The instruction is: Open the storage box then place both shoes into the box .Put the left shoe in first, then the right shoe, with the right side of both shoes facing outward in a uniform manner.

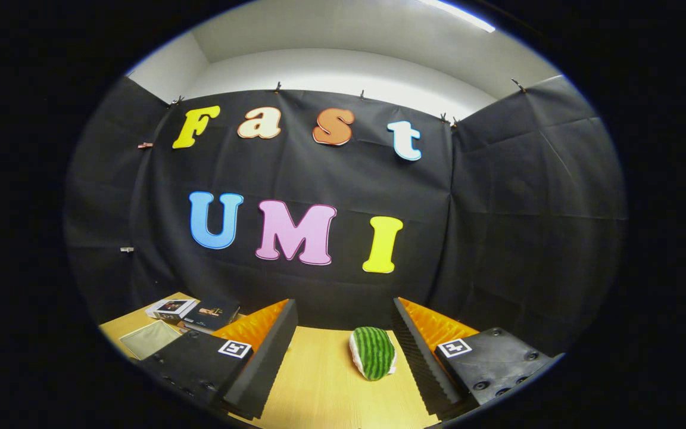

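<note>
My gripper [343, 357] is open, its two black, ridged fingers spread wide over the wooden table [319, 381] with nothing pressed between them. A shoe [373, 351] with a green, dark-striped top and a white sole rim lies on the table between the fingers, close to the right finger [420, 357] but not touching it that I can tell. The left finger [265, 351] stands well apart from it.
Beyond the left finger, at the table's far left, lie a white box [170, 308], a dark book-like item [212, 314] and a flat greenish-grey sheet [149, 338]. The black cloth wall closes off the back of the table.
</note>
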`<state>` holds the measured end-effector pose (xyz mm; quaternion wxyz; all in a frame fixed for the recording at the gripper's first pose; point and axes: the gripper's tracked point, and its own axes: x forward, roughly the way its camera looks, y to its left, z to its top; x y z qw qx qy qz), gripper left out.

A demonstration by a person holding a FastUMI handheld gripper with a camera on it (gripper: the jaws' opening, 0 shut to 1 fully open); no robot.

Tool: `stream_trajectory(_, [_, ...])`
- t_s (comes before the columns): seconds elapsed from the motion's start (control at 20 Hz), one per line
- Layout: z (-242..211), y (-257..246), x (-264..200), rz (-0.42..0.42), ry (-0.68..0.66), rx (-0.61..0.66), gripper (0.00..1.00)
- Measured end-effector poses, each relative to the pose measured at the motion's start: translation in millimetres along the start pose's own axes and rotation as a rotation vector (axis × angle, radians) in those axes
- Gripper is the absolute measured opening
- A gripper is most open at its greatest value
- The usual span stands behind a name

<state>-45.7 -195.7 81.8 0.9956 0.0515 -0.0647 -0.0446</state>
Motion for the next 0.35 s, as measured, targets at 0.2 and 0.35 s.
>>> stream_trajectory(0.2, [-6, -13, 9, -0.028, 0.005, 0.027, 0.97])
stream_trajectory(0.35, [-13, -13, 13, -0.026, 0.025, 0.03, 0.97])
